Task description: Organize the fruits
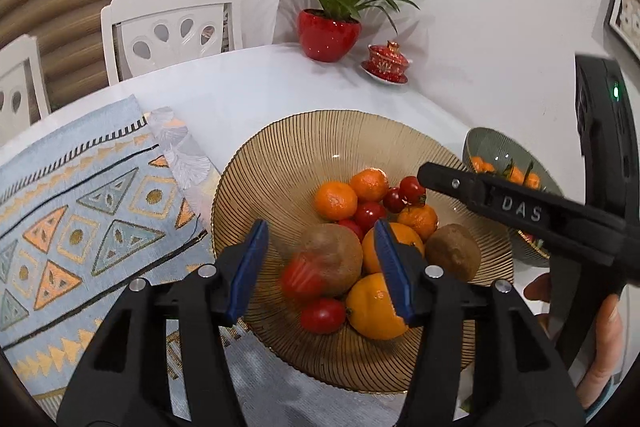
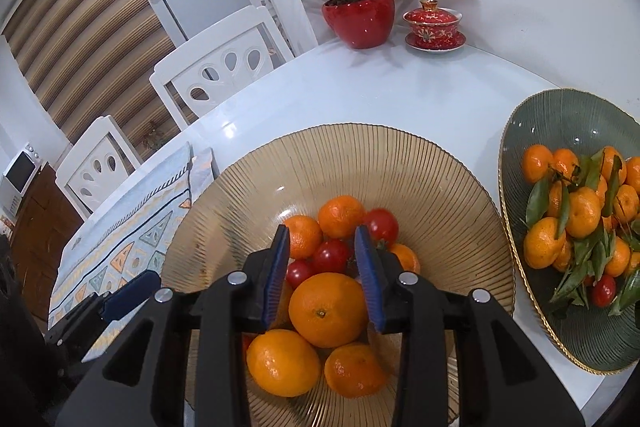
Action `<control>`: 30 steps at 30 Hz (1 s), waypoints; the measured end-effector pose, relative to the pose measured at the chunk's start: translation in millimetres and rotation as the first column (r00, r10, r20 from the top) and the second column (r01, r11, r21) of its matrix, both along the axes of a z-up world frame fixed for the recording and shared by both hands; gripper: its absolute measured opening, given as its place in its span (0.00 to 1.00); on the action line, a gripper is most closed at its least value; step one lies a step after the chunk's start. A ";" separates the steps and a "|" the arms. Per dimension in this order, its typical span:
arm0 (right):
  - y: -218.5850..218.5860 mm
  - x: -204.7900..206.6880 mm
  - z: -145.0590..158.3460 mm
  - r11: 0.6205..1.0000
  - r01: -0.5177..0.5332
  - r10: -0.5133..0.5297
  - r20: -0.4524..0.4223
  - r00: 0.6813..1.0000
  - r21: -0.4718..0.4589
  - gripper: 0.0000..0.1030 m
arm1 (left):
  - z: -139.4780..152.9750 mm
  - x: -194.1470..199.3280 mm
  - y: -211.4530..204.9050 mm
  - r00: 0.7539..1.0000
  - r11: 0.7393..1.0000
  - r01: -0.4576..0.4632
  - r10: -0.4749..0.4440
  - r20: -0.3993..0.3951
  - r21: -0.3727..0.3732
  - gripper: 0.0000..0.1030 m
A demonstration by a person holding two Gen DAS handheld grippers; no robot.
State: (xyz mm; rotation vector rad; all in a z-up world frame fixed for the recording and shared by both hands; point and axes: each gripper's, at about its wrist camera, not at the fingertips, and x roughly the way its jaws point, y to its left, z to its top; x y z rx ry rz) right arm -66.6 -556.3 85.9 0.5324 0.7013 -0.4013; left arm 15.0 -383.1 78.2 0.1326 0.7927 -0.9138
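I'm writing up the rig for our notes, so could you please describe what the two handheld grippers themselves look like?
Both are black plastic frames with silver bolt heads and two fingers lined with ribbed blue pads. The left gripper and the right gripper look alike. From the left camera, the right gripper's finger reads "DAS" in raised letters, and its body carries a small green light.

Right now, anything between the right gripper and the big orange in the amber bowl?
Nothing visible. The right gripper is open above the big orange, which sits on top of the pile in the amber bowl. Cherry tomatoes lie just behind it; the left gripper is off to the side.
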 end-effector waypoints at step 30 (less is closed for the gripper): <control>163.9 -9.0 69.1 0.964 -0.203 0.226 0.135 0.965 -0.171 0.51 | 67.8 -41.4 163.2 0.912 0.946 -0.322 0.321 0.255 -0.039 0.80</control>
